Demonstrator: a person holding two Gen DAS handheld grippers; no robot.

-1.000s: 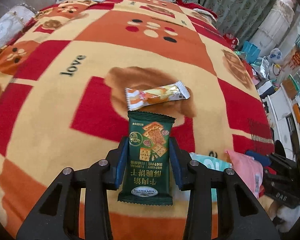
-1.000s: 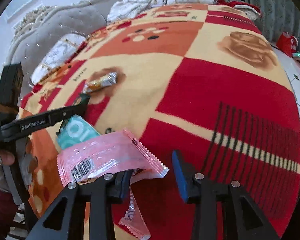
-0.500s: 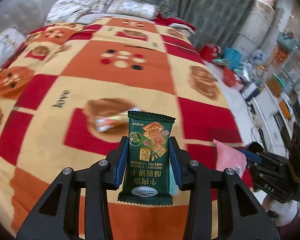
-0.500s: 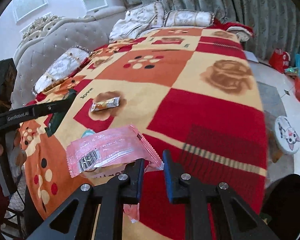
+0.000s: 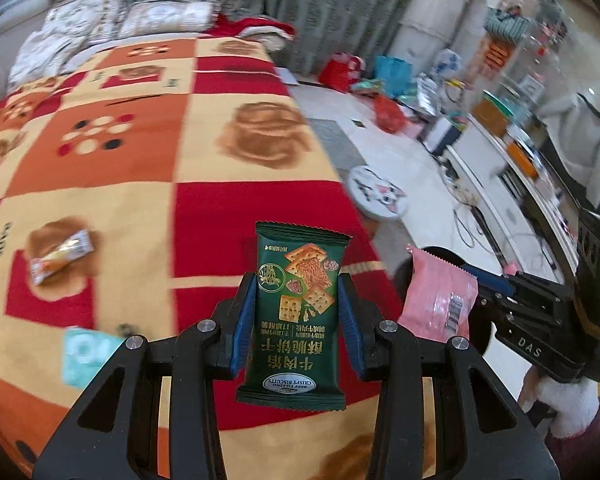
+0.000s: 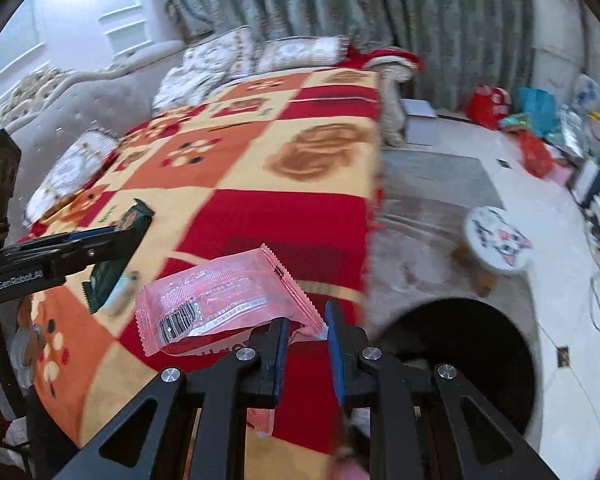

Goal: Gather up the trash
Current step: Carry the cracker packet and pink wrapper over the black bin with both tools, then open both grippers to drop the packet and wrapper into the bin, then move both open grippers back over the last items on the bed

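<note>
The left gripper (image 5: 296,308) is clamped on a green beef-filling crisp biscuit packet (image 5: 298,314), its blue pads pressing the packet's two long edges and holding it upright above the near edge of a red, orange and cream checked blanket (image 5: 148,184). To the right, the right gripper (image 5: 476,292) pinches a pink snack wrapper (image 5: 436,296) over a dark round bin (image 5: 444,256) beside the bed. On the blanket at left lies an orange and silver snack bar wrapper (image 5: 60,256); nearer, a teal packet (image 5: 86,354), blurred. A round cat-face stool (image 5: 380,196) stands on the pale floor, far right of the bed.
</note>
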